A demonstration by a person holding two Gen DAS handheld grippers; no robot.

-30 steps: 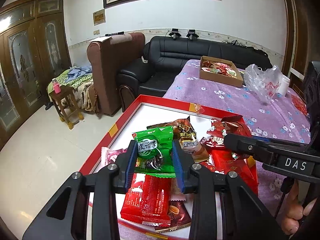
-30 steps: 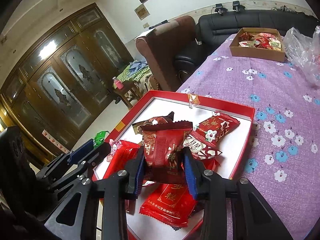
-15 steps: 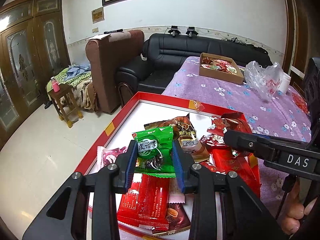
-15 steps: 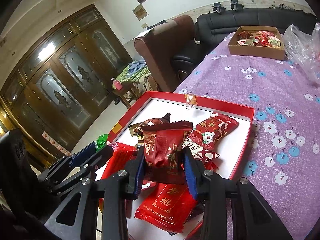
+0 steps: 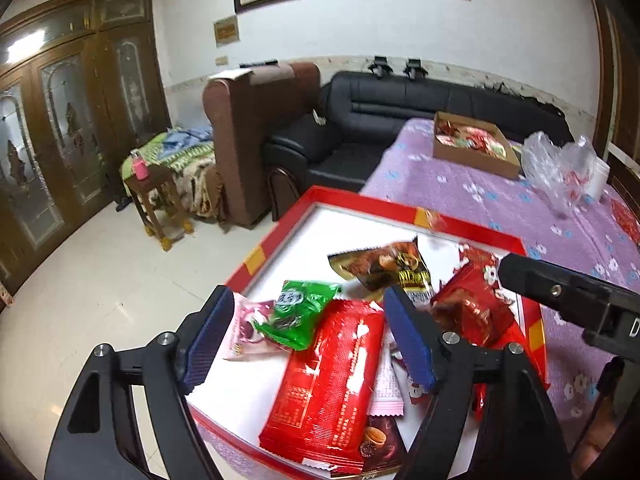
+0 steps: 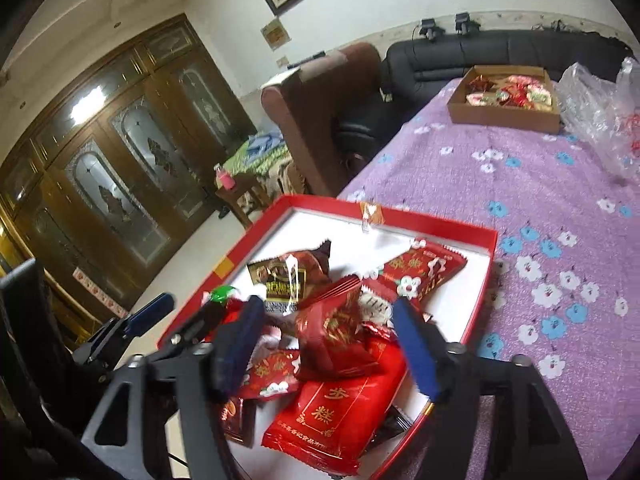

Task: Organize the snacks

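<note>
Both grippers' ribbed blue fingers have just opened, the left gripper [image 5: 308, 336] above a crinkly green foil packet [image 5: 298, 312], the right gripper [image 6: 330, 344] above a glossy dark-red wrapper [image 6: 334, 336], in the shallow red-rimmed cardboard tray [image 6: 436, 228].

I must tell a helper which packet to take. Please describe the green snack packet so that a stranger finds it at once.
Find the shallow red box with white floor on the purple flowered tablecloth. At its left side lies the green plastic snack packet, overlapping a pink wrapper. It is the only green packet; its neighbours are red, brown, pink.

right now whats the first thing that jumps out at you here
The red tray heaped with snack packets on the purple flowered cloth, closest to the cameras. A green packet stands out among the red ones, lying loose between the left gripper jaws, which have just been opening. Farther back sits a brown cardboard box of snacks.
</note>
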